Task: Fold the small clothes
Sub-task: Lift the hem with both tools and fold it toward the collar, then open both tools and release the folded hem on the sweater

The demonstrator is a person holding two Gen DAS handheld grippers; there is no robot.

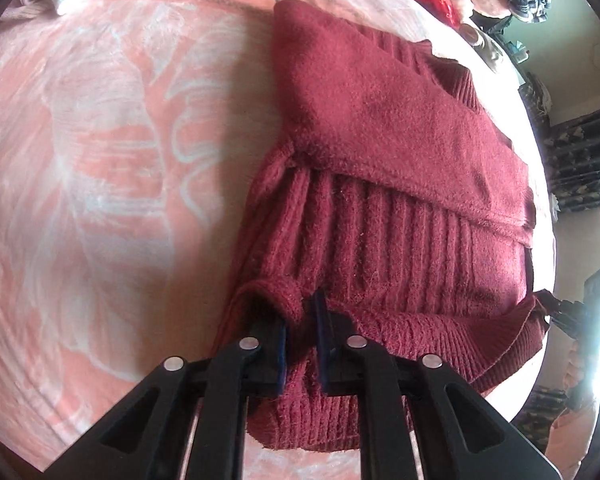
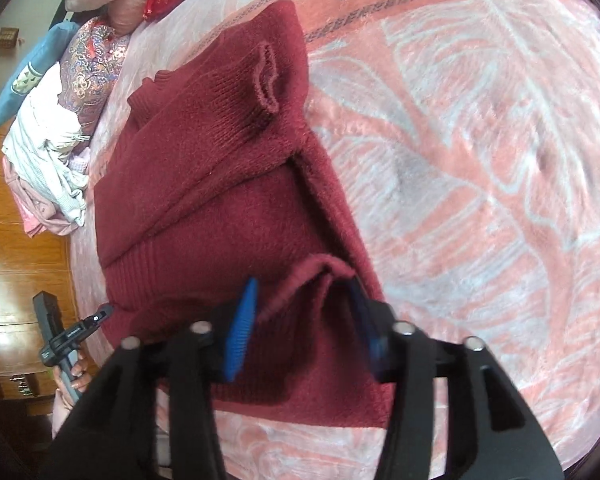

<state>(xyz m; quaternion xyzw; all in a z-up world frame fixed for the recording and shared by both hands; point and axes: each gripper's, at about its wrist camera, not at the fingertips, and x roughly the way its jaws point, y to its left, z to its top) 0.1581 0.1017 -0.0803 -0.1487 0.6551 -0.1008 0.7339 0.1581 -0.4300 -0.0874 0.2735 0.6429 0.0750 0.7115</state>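
Two grippers take the near hem of a maroon sweater on a bed

Left gripper [image 1: 300, 332] has its fingers nearly closed, pinching a bunched fold of the sweater [image 1: 400, 152] at the hem's left corner; right gripper [image 2: 304, 320] stands wider, its blue pads straddling a raised tuck of hem, though a firm hold cannot be confirmed. The sweater lies on the pink floral blanket [image 1: 100, 160], sleeves crossed over, its long axis running away from both grippers, each at its own corner.

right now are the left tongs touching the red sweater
Touching. In the left wrist view the left tongs are shut on a fold of the red sweater's hem, with knit pinched between the two pads.
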